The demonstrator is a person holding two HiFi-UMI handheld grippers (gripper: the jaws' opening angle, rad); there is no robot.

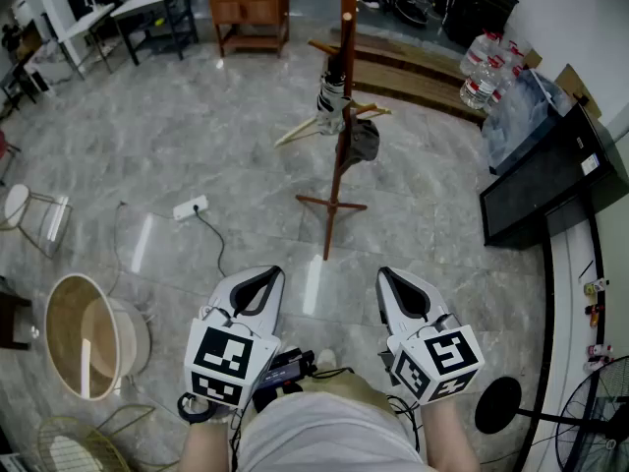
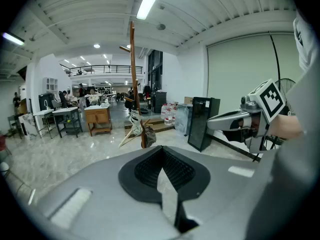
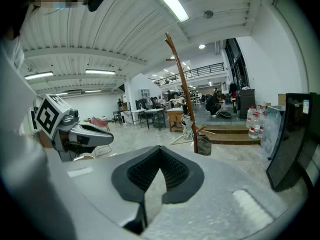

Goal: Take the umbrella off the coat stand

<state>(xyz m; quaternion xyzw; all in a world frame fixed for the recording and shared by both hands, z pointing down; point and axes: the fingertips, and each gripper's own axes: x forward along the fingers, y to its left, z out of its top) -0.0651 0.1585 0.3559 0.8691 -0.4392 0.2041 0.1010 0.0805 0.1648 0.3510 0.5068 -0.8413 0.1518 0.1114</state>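
A wooden coat stand (image 1: 340,155) rises from the marble floor a few steps ahead. A folded black-and-white umbrella (image 1: 332,92) hangs on its upper pegs, and a dark bag (image 1: 365,142) hangs just below it. My left gripper (image 1: 269,273) and right gripper (image 1: 386,275) are held low and side by side near my body, well short of the stand, both shut and empty. In the left gripper view the umbrella (image 2: 135,117) hangs on the stand (image 2: 132,69) far beyond the shut jaws (image 2: 161,150). The right gripper view shows the umbrella (image 3: 188,127) and stand (image 3: 181,79) past its shut jaws (image 3: 160,149).
A power strip (image 1: 190,206) with its cable lies on the floor left of the stand. A round wicker basket (image 1: 85,336) sits at lower left, a black cabinet (image 1: 546,177) and a fan (image 1: 594,419) at right. Water bottles (image 1: 486,67), wooden steps (image 1: 418,75) and a wooden table (image 1: 250,4) stand behind.
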